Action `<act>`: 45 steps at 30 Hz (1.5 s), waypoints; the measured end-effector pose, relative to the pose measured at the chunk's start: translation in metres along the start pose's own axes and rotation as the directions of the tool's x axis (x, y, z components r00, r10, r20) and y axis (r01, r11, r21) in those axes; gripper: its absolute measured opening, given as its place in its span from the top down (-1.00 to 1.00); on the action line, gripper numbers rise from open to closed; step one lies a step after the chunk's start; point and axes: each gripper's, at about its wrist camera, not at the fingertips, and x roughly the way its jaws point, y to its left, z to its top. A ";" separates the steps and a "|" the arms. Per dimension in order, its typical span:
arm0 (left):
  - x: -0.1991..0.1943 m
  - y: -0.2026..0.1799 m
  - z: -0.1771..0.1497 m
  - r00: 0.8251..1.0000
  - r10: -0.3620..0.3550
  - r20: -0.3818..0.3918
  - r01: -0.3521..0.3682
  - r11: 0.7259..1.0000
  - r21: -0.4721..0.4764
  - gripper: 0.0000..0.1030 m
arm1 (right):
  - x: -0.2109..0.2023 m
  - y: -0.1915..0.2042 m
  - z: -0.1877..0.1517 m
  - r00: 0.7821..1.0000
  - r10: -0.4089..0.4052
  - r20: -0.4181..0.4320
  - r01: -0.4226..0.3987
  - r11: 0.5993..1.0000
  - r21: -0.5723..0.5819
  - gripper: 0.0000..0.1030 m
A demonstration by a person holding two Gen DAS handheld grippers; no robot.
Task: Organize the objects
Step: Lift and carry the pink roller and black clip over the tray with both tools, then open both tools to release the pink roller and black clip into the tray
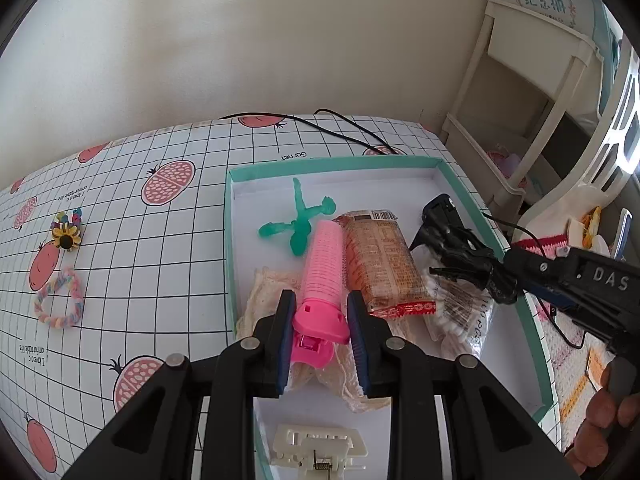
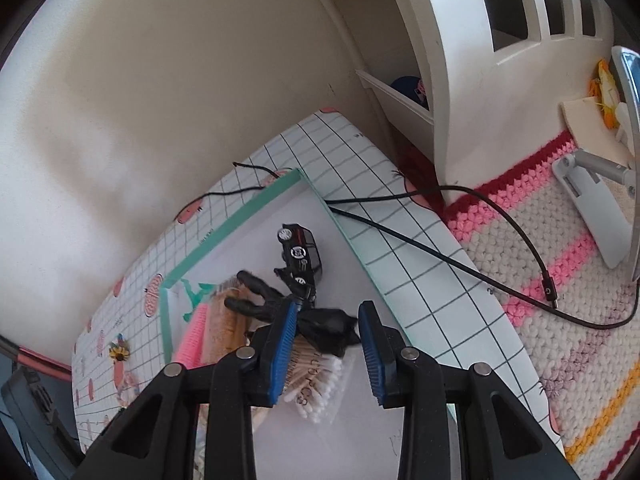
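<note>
Left tool (image 1: 320,312) at bottom centre of left wrist view, blue pads either side of the pink hair roller's (image 1: 323,268) clip end; pads look just touching it, so gripping the roller. Roller body runs up-frame, lying inside the teal-rimmed box (image 1: 336,163) on a crinkled clear wrapper (image 1: 260,300).

Snack pack (image 1: 380,256), orange-brown, directly right of the roller, touching it. Green plastic figure (image 1: 304,216) above both, centre of frame. Cotton swab bag (image 1: 460,312) right of the snack pack, partly under the black dinosaur toy (image 1: 464,256). White hair claw (image 1: 320,452) at bottom edge, below the tool.

Outside the box, on the gridded table (image 1: 160,260) at left of frame: flower hair clip (image 1: 67,236), pastel scrunchie (image 1: 60,300) below it.

Right tool (image 2: 328,332) bottom centre of right wrist view, jaws spread wide. Dinosaur toy (image 2: 316,320) sits between the pads; left pad close to it or touching, right pad clear. Not clamped. Black toy car (image 2: 300,252) just above the dinosaur, near the box's right wall. Swab bag (image 2: 316,384) below the left pad.

Black cable (image 2: 440,240) crosses table edge onto the crocheted mat (image 2: 560,320) at right of frame.
</note>
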 end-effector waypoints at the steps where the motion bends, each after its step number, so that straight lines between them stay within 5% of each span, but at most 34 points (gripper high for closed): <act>1: 0.000 0.000 0.000 1.000 -0.001 -0.001 0.001 1.000 -0.002 0.48 | 0.001 -0.002 -0.001 1.000 0.006 -0.004 -0.006 1.000 0.008 0.33; 15: -0.010 0.006 0.007 0.999 -0.043 -0.008 0.043 0.999 -0.033 0.45 | -0.008 0.001 0.003 1.000 0.006 0.003 -0.006 1.000 -0.013 0.33; 25: -0.034 0.016 0.018 0.998 -0.045 0.053 0.049 0.997 -0.065 0.43 | -0.029 0.027 0.005 0.999 0.020 0.047 -0.014 0.993 -0.116 0.33; 32: -0.034 0.028 0.020 0.998 0.002 0.067 0.005 0.996 -0.092 0.01 | -0.016 0.042 -0.002 1.000 -0.004 0.027 0.009 0.983 -0.186 0.30; 45: -0.029 0.051 0.018 0.991 0.103 0.080 -0.090 0.984 -0.156 -0.45 | -0.007 0.051 -0.009 0.999 -0.032 0.027 0.038 0.969 -0.242 -0.33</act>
